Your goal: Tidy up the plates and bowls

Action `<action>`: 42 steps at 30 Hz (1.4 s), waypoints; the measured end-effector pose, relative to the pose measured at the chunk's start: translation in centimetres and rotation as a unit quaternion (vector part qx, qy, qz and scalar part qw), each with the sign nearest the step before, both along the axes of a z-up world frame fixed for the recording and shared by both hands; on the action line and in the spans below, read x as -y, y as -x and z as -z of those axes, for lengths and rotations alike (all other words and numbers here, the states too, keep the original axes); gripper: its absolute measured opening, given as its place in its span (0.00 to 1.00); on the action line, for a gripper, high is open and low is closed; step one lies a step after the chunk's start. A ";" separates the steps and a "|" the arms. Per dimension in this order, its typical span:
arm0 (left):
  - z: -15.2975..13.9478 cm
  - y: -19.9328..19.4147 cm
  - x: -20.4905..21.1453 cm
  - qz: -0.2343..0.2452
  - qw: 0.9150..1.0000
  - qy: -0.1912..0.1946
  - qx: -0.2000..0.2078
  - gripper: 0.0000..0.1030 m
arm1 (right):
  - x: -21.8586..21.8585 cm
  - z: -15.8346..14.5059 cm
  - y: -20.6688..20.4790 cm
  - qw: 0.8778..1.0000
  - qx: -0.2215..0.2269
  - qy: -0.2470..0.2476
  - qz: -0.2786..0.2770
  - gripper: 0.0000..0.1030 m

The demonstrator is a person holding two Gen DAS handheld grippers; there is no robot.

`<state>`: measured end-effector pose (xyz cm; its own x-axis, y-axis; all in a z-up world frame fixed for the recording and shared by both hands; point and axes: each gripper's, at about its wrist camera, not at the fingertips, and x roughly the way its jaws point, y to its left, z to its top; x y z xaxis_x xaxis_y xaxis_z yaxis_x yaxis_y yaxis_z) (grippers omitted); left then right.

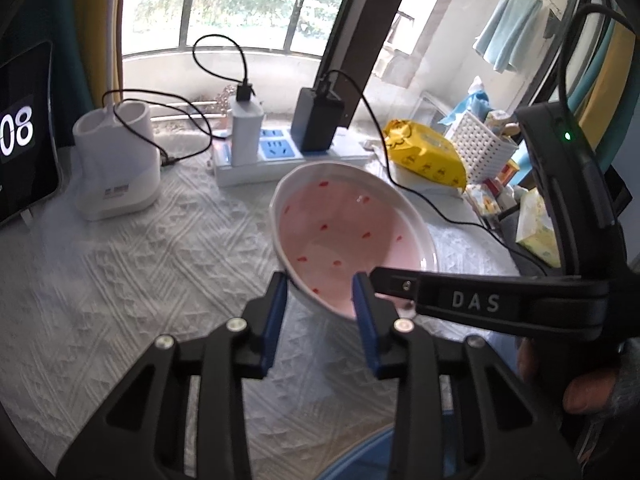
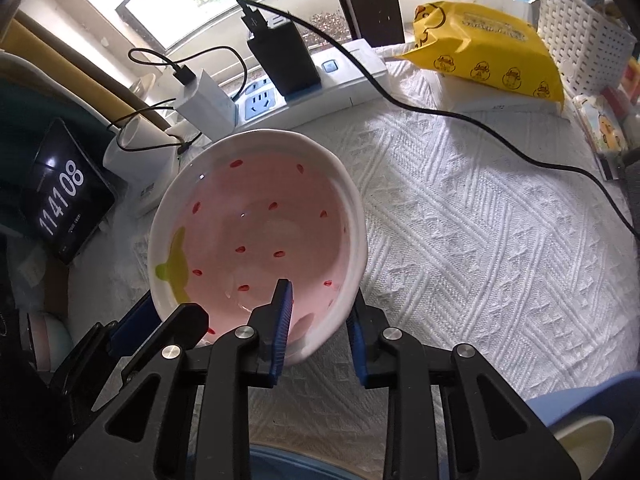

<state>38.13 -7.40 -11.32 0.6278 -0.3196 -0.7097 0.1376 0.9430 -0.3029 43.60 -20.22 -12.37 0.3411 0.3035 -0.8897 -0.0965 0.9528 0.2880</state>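
A pink strawberry-pattern bowl (image 1: 340, 236) with a white rim is held tilted above the white textured cloth. My left gripper (image 1: 320, 304) has its blue pads on either side of the bowl's near rim. My right gripper (image 2: 318, 320) also straddles the bowl (image 2: 256, 232), one blue pad inside and one outside the rim. The right gripper's black finger (image 1: 472, 300) reaches in from the right in the left wrist view. A blue dish rim (image 2: 280, 464) shows at the bottom edge under both grippers, also in the left wrist view (image 1: 360, 456).
A white power strip (image 1: 280, 152) with chargers and cables lies at the back. A white holder (image 1: 116, 164) and a clock tablet (image 1: 24, 136) stand left. A yellow wipes pack (image 2: 484, 52) and a white basket (image 2: 580, 28) sit right. A yellow-lined cup (image 2: 584, 444) is at lower right.
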 end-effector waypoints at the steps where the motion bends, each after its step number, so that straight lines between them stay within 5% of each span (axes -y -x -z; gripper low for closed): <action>1: -0.1 0.1 0.0 0.000 1.000 -0.001 0.001 0.34 | 0.1 -0.1 0.1 1.000 0.002 0.000 0.000 0.28; 42: -6.5 7.7 0.9 0.013 0.997 -0.002 0.075 0.34 | 1.4 -7.2 7.6 0.997 0.081 -0.009 0.000 0.28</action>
